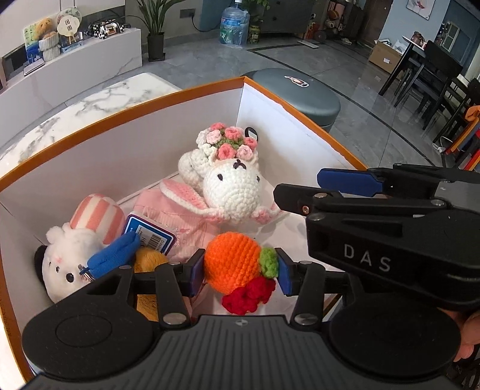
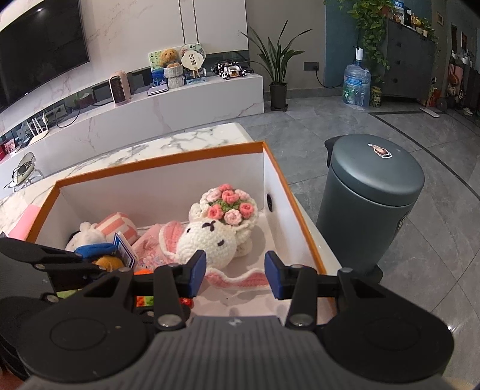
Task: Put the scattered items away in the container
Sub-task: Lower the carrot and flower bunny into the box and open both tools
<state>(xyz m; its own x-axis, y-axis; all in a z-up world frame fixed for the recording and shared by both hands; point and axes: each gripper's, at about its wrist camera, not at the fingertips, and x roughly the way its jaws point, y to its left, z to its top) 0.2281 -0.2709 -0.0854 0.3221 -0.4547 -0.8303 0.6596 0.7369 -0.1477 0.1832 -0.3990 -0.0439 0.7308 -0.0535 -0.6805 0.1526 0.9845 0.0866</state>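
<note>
Left claw (image 1: 238,271) pinches the crocheted orange fruit (image 1: 232,261) between its pads, hanging right above the floor of the orange-rimmed box (image 1: 120,103), beside the flower-crowned bunny (image 1: 231,186). Straight down is the drop, I reckon. Right claw (image 2: 235,274) hovers spread and empty over the box's near edge.

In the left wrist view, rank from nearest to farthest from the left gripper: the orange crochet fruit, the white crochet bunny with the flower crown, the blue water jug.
1. Orange crochet fruit: between the left gripper fingers.
2. White crochet bunny with the pink flower crown: mid-box, ahead of the fingers.
3. Blue water jug: on the floor across the room, beyond the orange-rimmed box.
</note>
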